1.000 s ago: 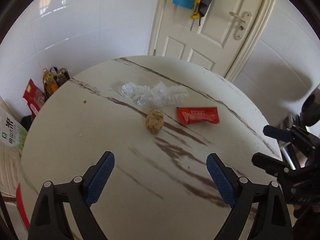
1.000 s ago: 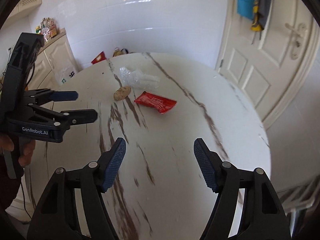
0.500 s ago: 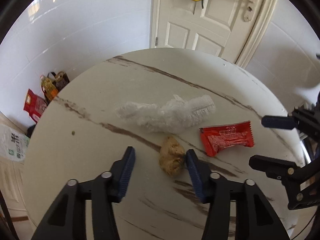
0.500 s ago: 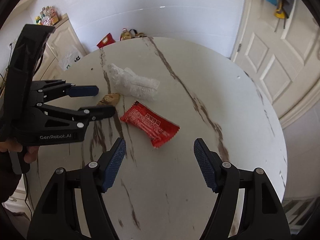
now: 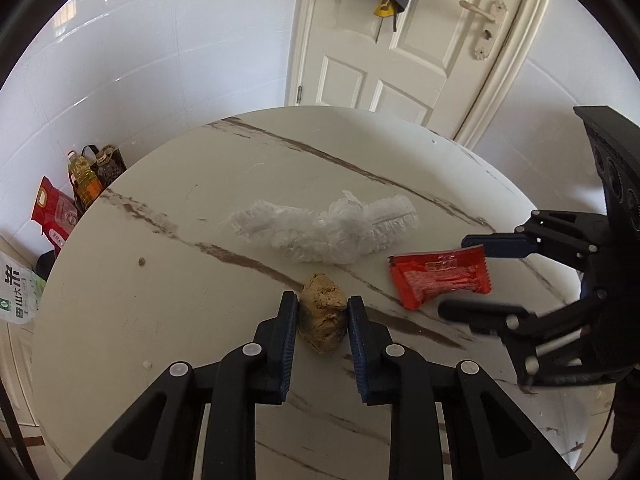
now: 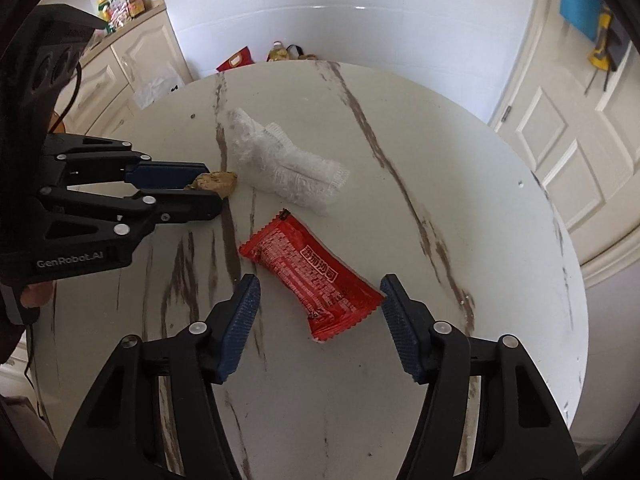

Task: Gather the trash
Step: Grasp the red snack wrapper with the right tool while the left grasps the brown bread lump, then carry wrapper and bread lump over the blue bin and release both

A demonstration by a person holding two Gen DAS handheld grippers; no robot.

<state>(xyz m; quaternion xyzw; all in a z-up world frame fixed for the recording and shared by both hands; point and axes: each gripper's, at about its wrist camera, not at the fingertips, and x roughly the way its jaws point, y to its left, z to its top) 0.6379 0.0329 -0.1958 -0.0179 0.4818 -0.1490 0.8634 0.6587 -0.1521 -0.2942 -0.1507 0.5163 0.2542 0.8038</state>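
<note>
Round white marble-look surface (image 5: 168,320) with brown veins, three trash items near the middle. Left hand-held gripper (image 5: 322,312) low over the surface, blue pads (image 5: 289,332) pinching a crumpled brown lump of paper (image 5: 323,322) from both sides; lump touching the surface, not lifted. Same grip seen side-on from the right wrist view: left hand-held gripper (image 6: 206,190), brown lump (image 6: 216,182) poking out past the fingertips.

Crumpled clear plastic wrap wad (image 5: 324,229) just beyond the lump, lying flat, long side across the surface; in the right wrist view (image 6: 286,166) its near end close to the lump, touching or not cannot tell.

Red foil snack wrapper (image 6: 310,276) flat on the surface, lying diagonally. Right hand-held gripper (image 6: 318,294) spread wide, fingers either side of the wrapper's near end, pads (image 6: 240,322) apart from the foil, nothing held. From the left wrist view: red wrapper (image 5: 440,278) right of the lump, right hand-held gripper (image 5: 466,276) straddling it, one finger beyond, one nearer.

Background: white panelled door (image 5: 404,60) with blue item hanging on it; beyond the far surface edge a dark bag (image 5: 105,162) with a yellow oil bottle (image 5: 84,182) standing in it, other contents unclear; red pouch (image 5: 54,210) beside it.
</note>
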